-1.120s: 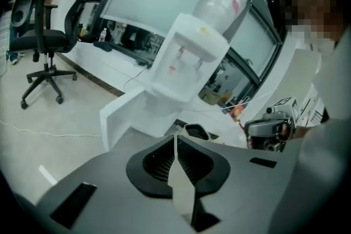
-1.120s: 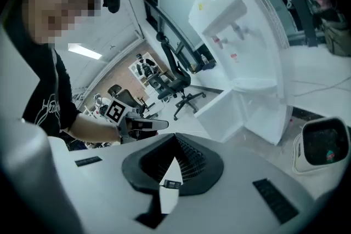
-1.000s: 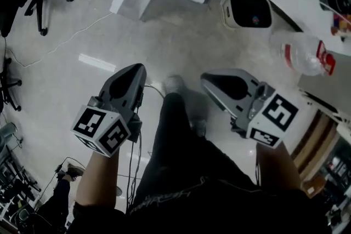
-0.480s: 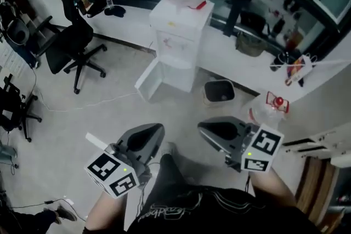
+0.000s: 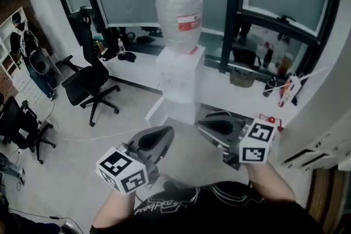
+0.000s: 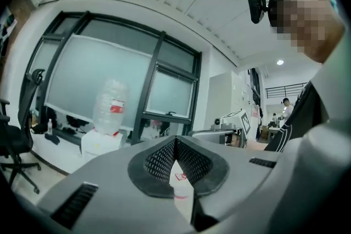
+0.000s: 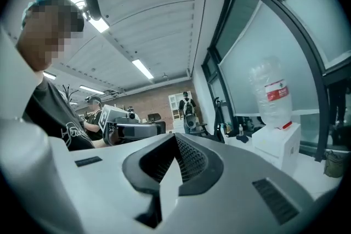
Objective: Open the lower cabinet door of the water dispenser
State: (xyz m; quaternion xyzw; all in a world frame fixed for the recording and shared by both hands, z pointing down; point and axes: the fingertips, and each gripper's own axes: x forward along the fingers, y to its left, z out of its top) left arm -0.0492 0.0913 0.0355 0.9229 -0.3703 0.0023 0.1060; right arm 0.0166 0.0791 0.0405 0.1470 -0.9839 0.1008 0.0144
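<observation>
While both claws hang level in mid-air, let's see what's what. The left gripper [image 5: 166,132] has its jaws pressed together on nothing, and the right gripper [image 5: 202,123] matches it, pads meeting with no object between them. Dead ahead at twelve o'clock, well apart from both, stands the white water dispenser [image 5: 181,71] with its big bottle [image 5: 178,11] on top. Its lower cabinet door [image 5: 156,112] looks to be swung out already, toward seven o'clock from the cabinet (so the job may well be done). An office chair [image 5: 90,82] sits off at ten o'clock.

How would that door handle? My read: a thin, stiff, light panel on a hinge, smooth and a bit slippery. The free edge, away from the hinge, is the place to pinch or hook. Pull gently, since that bottle likely makes the unit top-heavy.
</observation>
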